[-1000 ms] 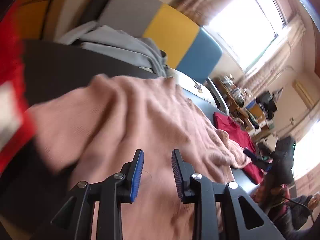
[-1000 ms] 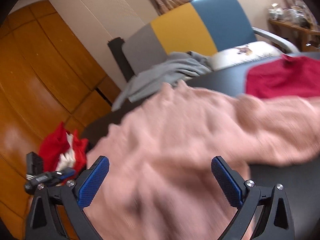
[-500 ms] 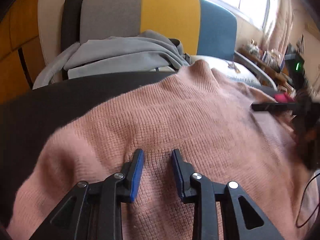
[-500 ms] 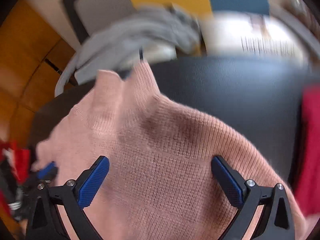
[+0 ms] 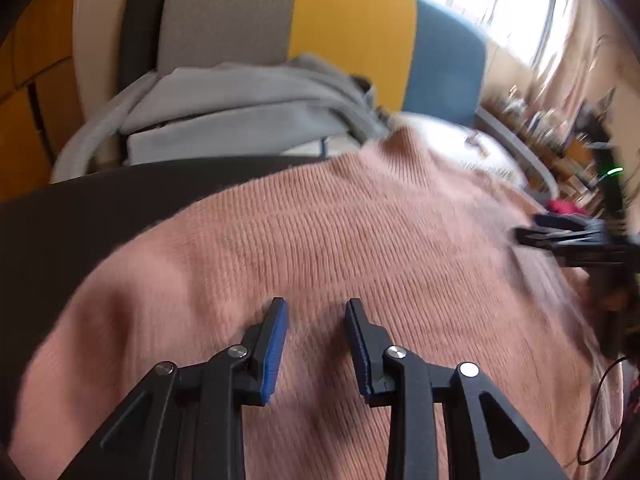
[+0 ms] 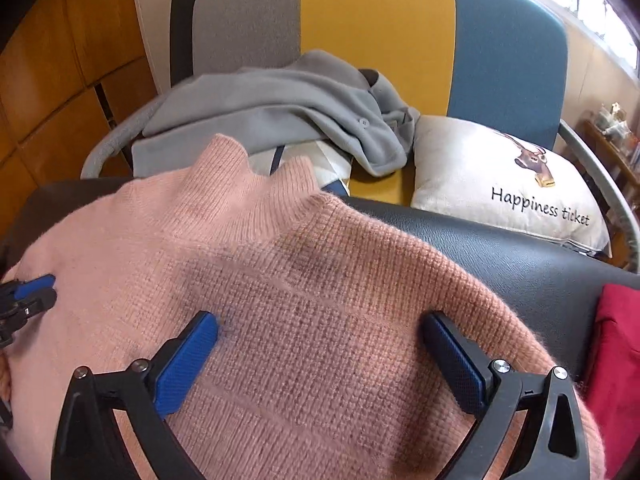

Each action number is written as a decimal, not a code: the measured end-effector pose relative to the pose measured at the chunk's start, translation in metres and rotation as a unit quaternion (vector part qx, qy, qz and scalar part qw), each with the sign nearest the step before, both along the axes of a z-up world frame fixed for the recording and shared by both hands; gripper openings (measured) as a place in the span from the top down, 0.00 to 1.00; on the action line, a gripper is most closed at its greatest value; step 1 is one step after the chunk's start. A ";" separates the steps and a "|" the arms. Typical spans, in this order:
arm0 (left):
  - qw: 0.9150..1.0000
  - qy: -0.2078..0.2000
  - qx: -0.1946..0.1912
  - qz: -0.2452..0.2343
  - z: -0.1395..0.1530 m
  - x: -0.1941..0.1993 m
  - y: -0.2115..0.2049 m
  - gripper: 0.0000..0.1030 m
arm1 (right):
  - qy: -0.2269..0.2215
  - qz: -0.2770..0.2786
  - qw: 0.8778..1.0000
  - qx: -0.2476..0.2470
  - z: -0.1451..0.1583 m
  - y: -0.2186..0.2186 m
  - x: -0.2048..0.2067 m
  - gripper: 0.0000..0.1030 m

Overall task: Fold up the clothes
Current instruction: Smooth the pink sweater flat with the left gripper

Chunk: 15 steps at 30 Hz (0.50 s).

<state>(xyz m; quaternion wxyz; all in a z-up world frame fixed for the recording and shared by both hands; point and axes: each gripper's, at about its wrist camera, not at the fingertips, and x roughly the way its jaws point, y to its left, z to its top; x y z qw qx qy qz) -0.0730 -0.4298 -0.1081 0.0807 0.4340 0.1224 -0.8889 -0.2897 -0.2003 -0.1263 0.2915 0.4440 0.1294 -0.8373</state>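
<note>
Both tongs hang over a pink knit sweater [image 6: 320, 320] spread on a dark table [image 6: 520, 252].

The left gripper [image 5: 316, 320] has its blue pads a narrow gap apart, with nothing between them, above the sweater's body. The right gripper [image 6: 320, 336] stands wide, its pads well apart over the knit, near the collar; whether the tips touch the fabric I cannot tell. The sweater's collar points toward a grey, yellow and blue chair [image 6: 376, 20] behind the table. On the chair lie a crumpled grey garment [image 6: 288, 108] and, beside it, a white pillow [image 6: 500, 184] printed "Happiness ticket". A red garment [image 6: 616, 344] lies on the table at the right edge, just beside the sweater.
</note>
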 end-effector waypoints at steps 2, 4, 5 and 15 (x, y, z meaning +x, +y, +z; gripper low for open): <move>0.999 0.031 0.010 -0.001 0.020 0.026 0.014 0.70 | -0.010 0.025 0.999 -0.021 0.015 0.017 0.033 0.00; 0.998 0.054 0.018 -0.013 0.034 0.057 0.034 0.70 | -0.018 0.054 0.997 -0.048 0.033 0.038 0.070 0.00; 0.998 0.064 0.015 -0.020 0.038 0.074 0.046 0.70 | -0.021 0.068 0.996 -0.062 0.041 0.048 0.088 0.00; 0.998 0.000 -0.041 -0.051 -0.004 0.199 0.122 0.70 | -0.086 0.120 0.989 -0.029 0.021 0.156 0.260 0.00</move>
